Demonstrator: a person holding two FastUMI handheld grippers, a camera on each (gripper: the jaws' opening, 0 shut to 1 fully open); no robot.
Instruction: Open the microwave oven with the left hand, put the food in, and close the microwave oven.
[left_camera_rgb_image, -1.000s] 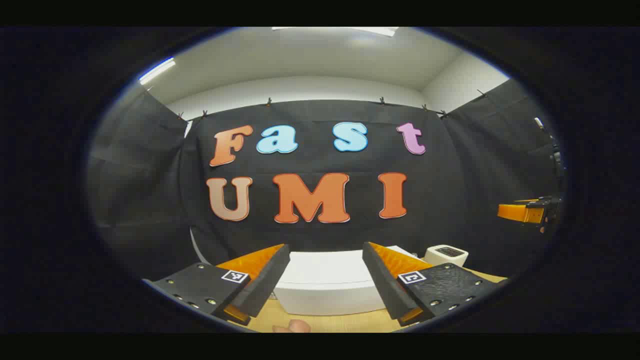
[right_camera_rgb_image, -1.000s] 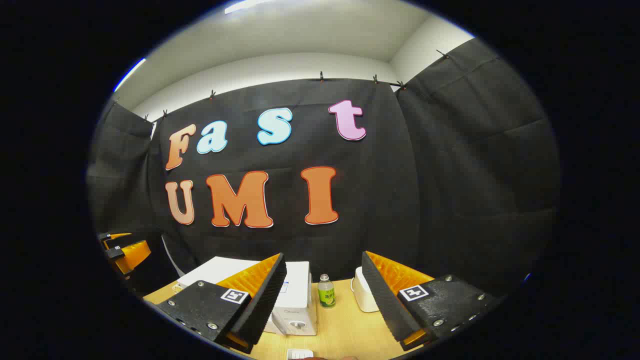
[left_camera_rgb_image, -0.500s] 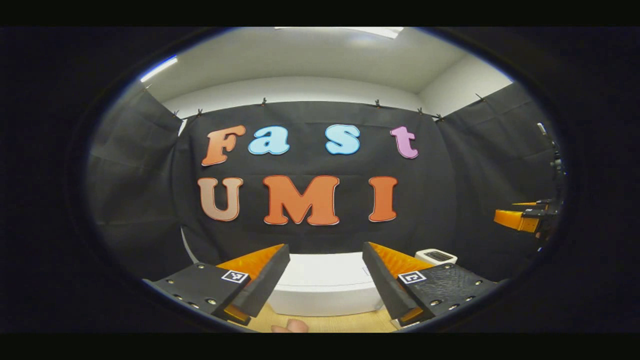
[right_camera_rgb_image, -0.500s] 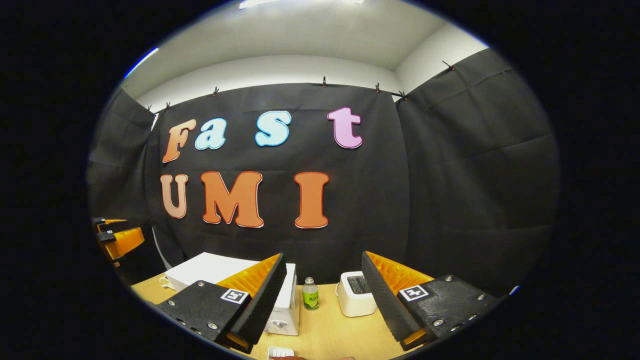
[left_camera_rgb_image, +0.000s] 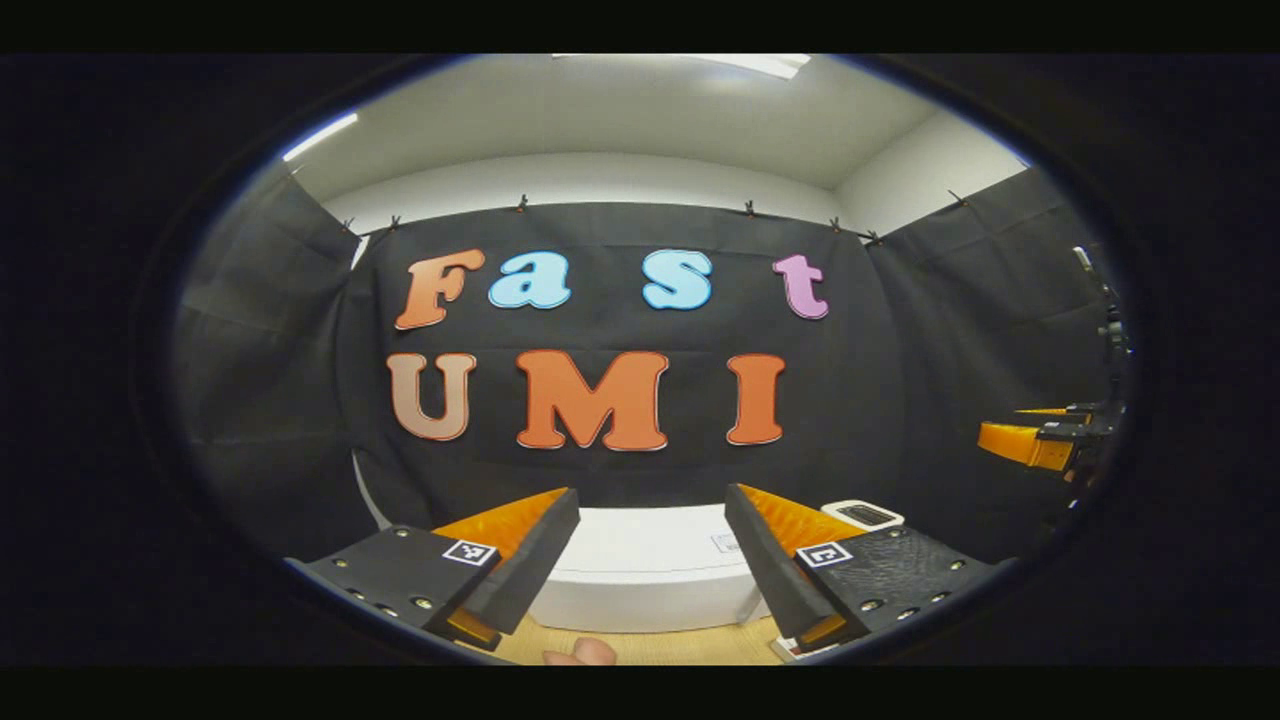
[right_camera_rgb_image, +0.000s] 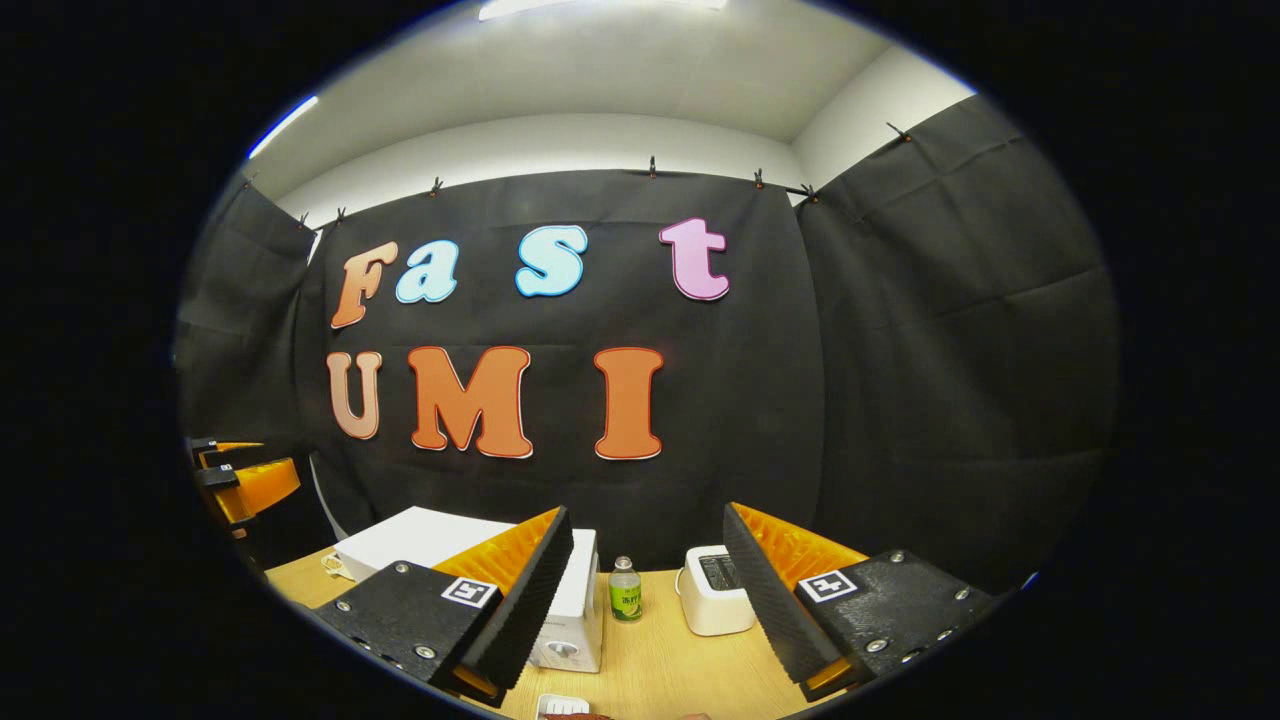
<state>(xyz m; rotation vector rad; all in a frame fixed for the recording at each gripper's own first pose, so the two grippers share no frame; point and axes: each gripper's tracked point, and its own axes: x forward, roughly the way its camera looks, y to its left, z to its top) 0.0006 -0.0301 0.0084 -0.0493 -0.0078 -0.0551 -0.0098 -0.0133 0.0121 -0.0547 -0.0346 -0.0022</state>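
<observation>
The task looks barely begun; the microwave oven (right_camera_rgb_image: 575, 610), a white box, stands toward the back of the tabletop (right_camera_rgb_image: 660, 660) with its door apparently shut, though the fingers hide much of its front; in the left gripper view it sits straight ahead between the fingers, so the step in hand appears to be the approach to its door. The left gripper (left_camera_rgb_image: 650, 565) is held above the table with its fingers spread apart and nothing between them; the right gripper (right_camera_rgb_image: 648, 590) is likewise spread wide and empty. Just beside the microwave oven on its right stands a small green bottle (right_camera_rgb_image: 625, 590), and next to that a white toaster (right_camera_rgb_image: 715, 595), both near the back edge. At the front edge of the tabletop a small white item (right_camera_rgb_image: 560, 705) and something pale (left_camera_rgb_image: 582, 654) peek in, too cropped to say whether either is the food. The next move calls for lowering the left gripper to the door's edge or handle and pulling it open, while the right goes for the food.
</observation>
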